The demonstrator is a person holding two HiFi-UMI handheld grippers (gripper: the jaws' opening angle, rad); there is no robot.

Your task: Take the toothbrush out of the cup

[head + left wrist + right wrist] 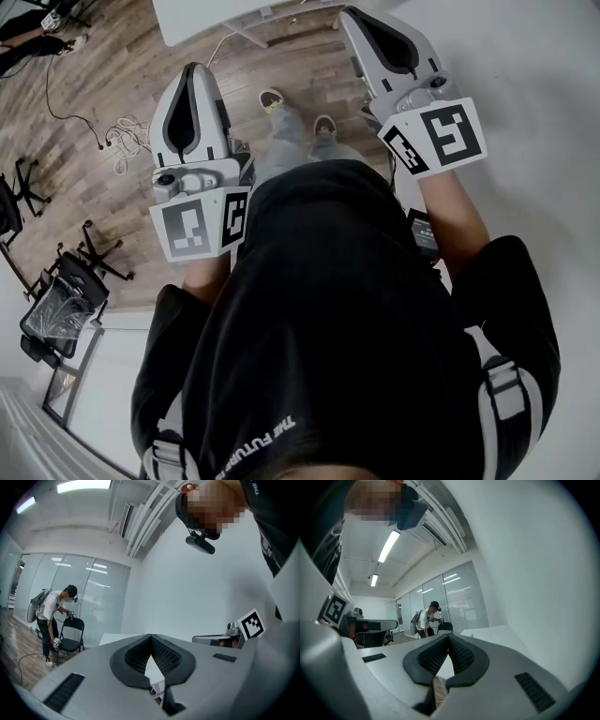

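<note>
We are holding the left hand-held gripper and right hand-held gripper clenched and empty, near the table. No cup is showing; arriving still clenched, we are risking knocking it over.

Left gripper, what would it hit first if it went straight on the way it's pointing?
The left gripper would probably meet the white table first; depth is unclear.
</note>
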